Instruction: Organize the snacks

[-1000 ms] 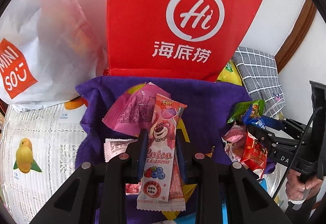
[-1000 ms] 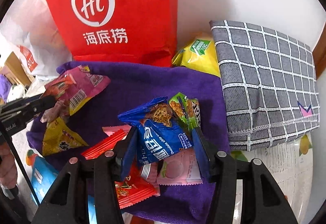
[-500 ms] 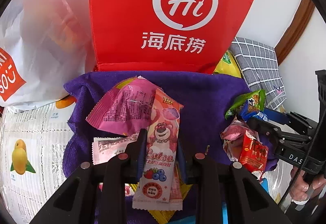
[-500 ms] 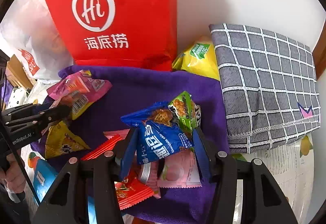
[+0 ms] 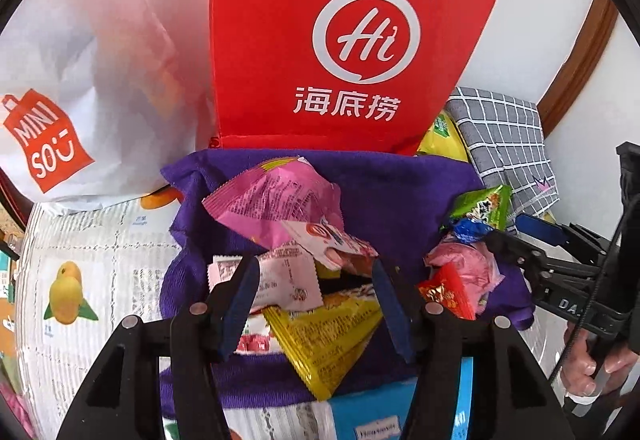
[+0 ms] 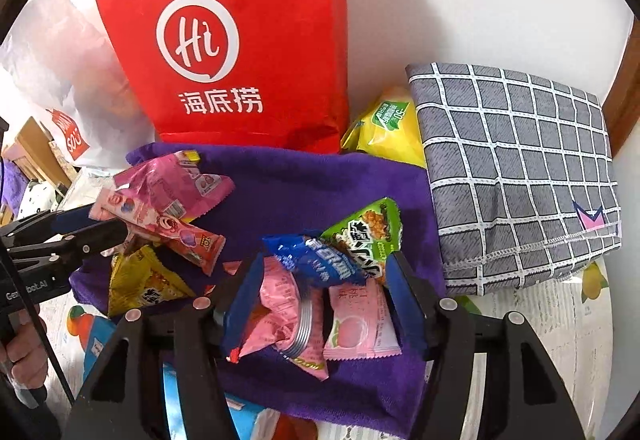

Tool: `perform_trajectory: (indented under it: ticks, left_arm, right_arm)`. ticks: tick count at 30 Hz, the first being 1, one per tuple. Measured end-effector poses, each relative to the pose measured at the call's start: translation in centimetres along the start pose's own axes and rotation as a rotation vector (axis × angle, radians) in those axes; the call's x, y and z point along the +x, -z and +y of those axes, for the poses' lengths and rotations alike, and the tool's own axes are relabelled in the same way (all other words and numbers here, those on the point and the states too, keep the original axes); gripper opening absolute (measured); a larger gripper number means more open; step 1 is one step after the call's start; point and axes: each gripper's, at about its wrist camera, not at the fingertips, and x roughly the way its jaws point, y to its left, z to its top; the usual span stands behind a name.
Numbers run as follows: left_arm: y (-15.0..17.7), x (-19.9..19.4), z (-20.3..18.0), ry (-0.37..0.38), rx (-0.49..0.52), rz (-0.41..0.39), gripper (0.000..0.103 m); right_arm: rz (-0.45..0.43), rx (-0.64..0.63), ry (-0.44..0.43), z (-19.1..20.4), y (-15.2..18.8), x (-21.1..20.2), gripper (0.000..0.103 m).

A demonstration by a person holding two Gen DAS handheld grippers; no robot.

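Snack packets lie scattered on a purple cloth (image 5: 400, 192) at frame centre. Left gripper (image 5: 312, 280) jaws spread wide, empty, over a yellow packet (image 5: 328, 332) and pale pink packet (image 5: 286, 276). Right gripper (image 6: 324, 280) likewise gapes, gripping nothing, above a blue packet (image 6: 316, 264). Red bag (image 6: 240, 40) stands upper centre; grey checked cloth (image 6: 520, 168) at right.

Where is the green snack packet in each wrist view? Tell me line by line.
Left wrist: green snack packet at the right, on the purple cloth.
Right wrist: green snack packet near centre, on the same cloth.
Shared landmark: the red Hi bag standing behind.
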Motion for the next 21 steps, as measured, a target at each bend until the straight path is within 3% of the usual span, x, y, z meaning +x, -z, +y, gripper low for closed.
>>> perform_trajectory:
  ticks: [13, 17, 21]
  left_arm:
    - [2.4, -1.6, 0.5, 0.027, -0.052, 0.017, 0.06]
    - [3.0, -2.8, 0.3, 0.019, -0.052, 0.0, 0.061]
    - [3.9, -4.7, 0.0, 0.015, -0.05, -0.023, 0.067]
  right_arm:
    - [0.006, -0.004, 0.022, 0.8, 1.7, -1.0, 0.062]
    - [-0.008, 0.028, 0.001, 0.8, 2.4, -2.9, 0.062]
    - [-0.045, 0.033, 0.041, 1.4, 3.3, -5.5, 0.063]
